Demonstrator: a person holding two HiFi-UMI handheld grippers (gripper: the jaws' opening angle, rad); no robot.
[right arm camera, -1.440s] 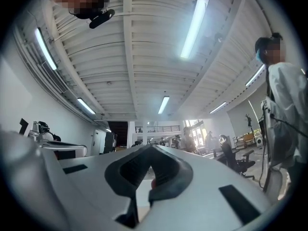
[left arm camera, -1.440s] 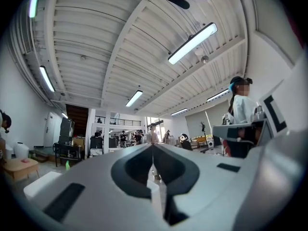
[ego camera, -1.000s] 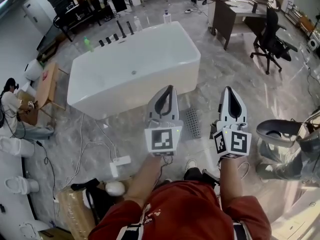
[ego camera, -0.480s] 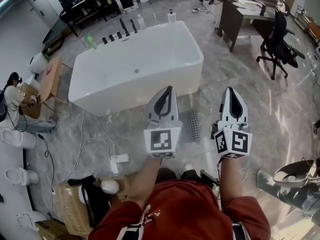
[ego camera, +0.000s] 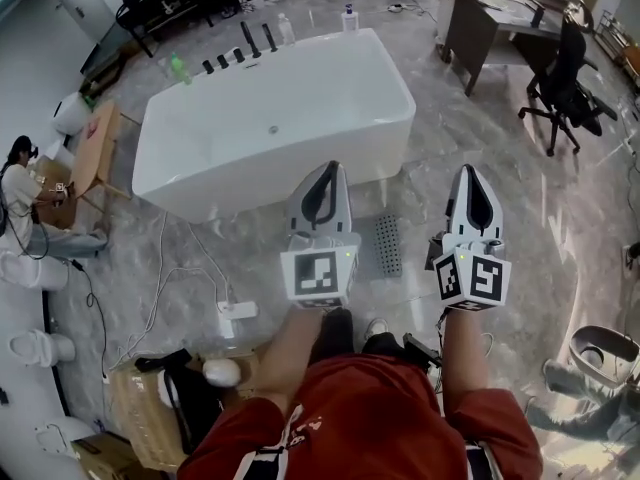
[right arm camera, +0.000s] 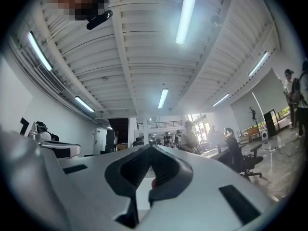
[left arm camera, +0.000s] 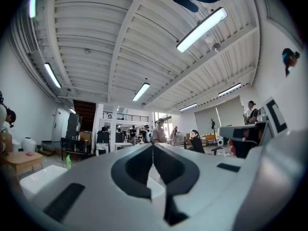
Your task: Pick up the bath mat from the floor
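**Jaws together, bath mat [ego camera: 388,245] on the floor**

Since a second ago the grey fixture [ego camera: 600,348] on my right has slid lower in view. I count one bathtub [ego camera: 250,183], one mat just beside it, and two claws: left gripper [ego camera: 328,168] and right gripper [ego camera: 470,171], both closed on nothing.

White bathtub [ego camera: 275,133] stands mid-floor. Green bottle [ego camera: 180,69] and a row of black upright pieces [ego camera: 240,53] at its far rim. Dark bench [ego camera: 495,18] and black office chair [ego camera: 565,83] toward floor's far right corner. White power strip [ego camera: 238,311], cabled, on the floor near the tub. Seated person [ego camera: 22,203] at left edge.
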